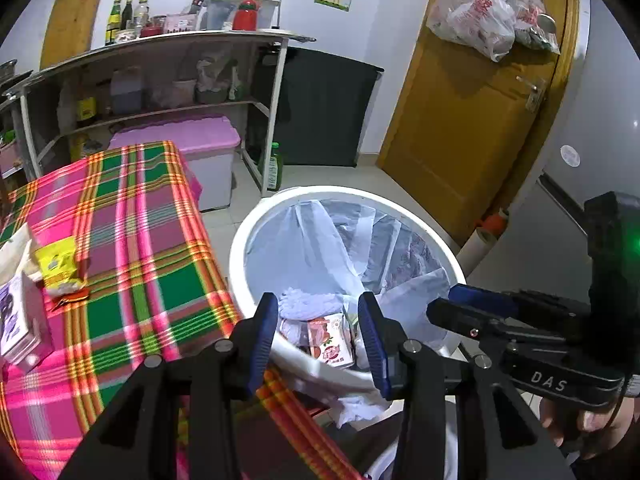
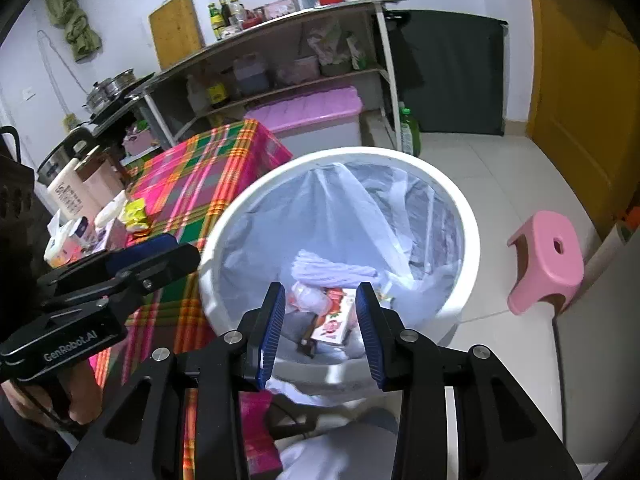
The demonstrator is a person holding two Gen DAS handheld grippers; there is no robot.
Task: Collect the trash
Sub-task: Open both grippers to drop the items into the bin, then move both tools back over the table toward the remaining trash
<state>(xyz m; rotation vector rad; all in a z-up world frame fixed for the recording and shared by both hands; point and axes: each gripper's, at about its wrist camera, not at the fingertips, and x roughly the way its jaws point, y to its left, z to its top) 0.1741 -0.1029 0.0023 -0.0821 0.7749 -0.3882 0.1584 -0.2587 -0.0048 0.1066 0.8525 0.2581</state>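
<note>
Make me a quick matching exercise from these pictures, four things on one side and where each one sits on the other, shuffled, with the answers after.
Things:
1. juice carton
2. yellow packet
3. pink stool
4. red kettle

Places:
A. on top of the shelf unit
B. on the tiled floor beside the bin
C. inside the white bin
D. on the plaid tablecloth

Pairs: 1-C, 2-D, 3-B, 4-A

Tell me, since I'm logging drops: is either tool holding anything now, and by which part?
Nothing is held. The left tool and right tool both stand open over the trash bin; the juice carton lies inside it.
</note>
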